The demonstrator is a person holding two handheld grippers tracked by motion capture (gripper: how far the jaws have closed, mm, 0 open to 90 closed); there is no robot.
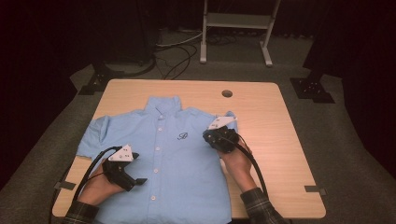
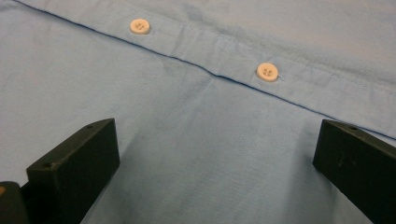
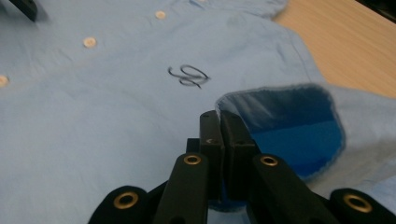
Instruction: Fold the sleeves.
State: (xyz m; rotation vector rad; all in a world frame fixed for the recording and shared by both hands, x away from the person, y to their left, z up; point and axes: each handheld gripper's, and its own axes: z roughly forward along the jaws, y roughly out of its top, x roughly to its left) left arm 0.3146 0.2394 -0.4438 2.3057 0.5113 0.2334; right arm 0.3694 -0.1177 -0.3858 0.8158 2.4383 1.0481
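Light-blue buttoned cotton shirt [image 1: 168, 158] mid-fold: right gripper [image 3: 219, 122], jaws closed apparently on its sleeve [image 3: 285, 126], carries it leftward; left gripper [image 2: 210, 163], jaws wide and empty, rests on the front. Next: lay the sleeve flat.

Light-blue shirt [image 1: 182, 158], white buttons [image 2: 267, 72]

A dark embroidered monogram [image 3: 189, 76] is sitting on the chest of the light blue shirt [image 1: 187, 177], looking like a looping script "B" (too swirly to read for certain). It is also showing in the high view, beside the button placket, and no other lettering is coming through anywhere.
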